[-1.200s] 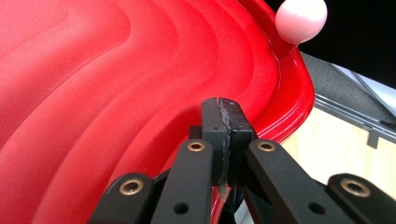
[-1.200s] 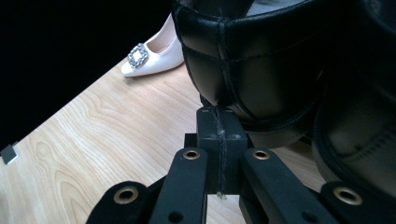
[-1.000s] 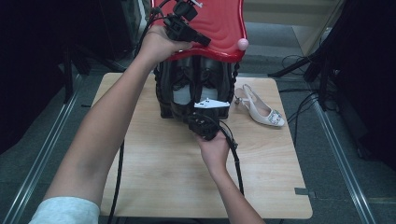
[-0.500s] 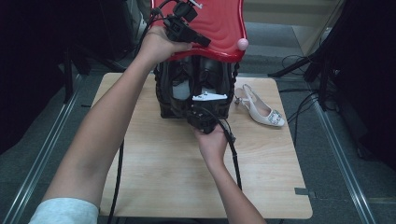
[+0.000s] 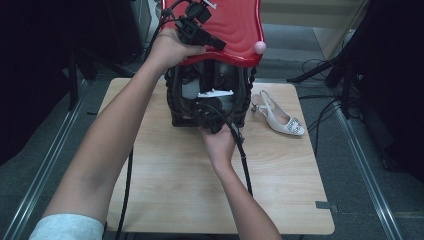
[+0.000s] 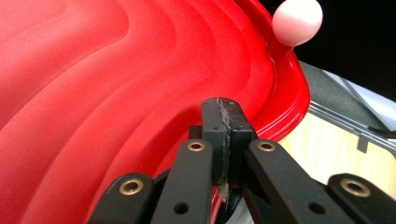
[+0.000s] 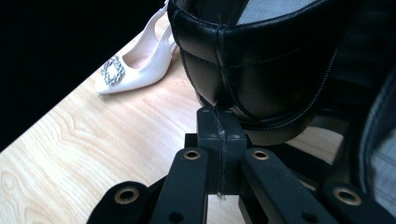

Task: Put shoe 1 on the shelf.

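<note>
The left hand-held gripper (image 6: 223, 140) is clenched on the rim of the red lid (image 5: 235, 25), a glossy moulded plastic lid with wavy ridges and one round pink knob (image 6: 297, 21), held raised above the dark case (image 5: 210, 97) at the back of the wooden worktop (image 5: 280, 185). The right hand-held gripper (image 7: 219, 135) has its jaws pressed together against the case's stitched black edge. One white slingback shoe (image 5: 280, 117) with a jewelled buckle lies beside the case
</note>
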### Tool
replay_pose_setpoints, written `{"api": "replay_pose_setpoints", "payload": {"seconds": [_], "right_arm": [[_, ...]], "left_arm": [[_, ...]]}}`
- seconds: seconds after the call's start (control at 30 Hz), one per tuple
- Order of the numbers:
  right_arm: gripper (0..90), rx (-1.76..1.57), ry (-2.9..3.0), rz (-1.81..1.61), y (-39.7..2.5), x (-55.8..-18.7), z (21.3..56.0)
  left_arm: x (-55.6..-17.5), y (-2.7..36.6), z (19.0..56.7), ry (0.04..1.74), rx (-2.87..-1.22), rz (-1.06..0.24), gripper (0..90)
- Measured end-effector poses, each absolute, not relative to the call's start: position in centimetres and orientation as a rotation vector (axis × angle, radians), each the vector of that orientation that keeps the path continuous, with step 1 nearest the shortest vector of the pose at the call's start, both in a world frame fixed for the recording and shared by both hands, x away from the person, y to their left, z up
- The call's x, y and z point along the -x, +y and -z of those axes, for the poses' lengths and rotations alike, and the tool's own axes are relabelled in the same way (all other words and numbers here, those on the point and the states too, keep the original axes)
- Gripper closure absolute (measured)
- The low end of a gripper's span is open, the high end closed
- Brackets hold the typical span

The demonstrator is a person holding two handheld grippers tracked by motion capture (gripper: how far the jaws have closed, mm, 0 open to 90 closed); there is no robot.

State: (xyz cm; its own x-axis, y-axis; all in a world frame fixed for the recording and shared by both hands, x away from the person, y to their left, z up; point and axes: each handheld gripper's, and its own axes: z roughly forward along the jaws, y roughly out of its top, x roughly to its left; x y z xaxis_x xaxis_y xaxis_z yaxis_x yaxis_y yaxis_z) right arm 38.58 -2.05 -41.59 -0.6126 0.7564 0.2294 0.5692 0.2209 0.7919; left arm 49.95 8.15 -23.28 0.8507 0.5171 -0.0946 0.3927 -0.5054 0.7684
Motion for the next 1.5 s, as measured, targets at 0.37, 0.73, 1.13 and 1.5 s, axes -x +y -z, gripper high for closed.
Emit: {"api": "replay_pose_setpoints", "payload": {"seconds": [0.37,0.73,1.13,1.5], "right_arm": [[90.0,-1.309,2.245,-1.335,-0.2,-40.1,41.2],[90.0,-1.425,2.163,-1.352,0.5,-40.6,41.7],[90.0,-1.376,2.194,-1.388,-0.3,-39.8,42.2],[89.7,-1.242,2.274,-1.439,-3.0,-36.3,43.3]], "left_arm": [[-50.0,8.2,23.3,0.657,-2.164,-0.181,89.9],[-50.0,8.2,23.3,0.659,-2.164,-0.184,89.9],[-50.0,8.2,23.3,0.656,-2.161,-0.179,89.9],[-50.1,8.2,23.3,0.658,-2.161,-0.168,89.8]]}}
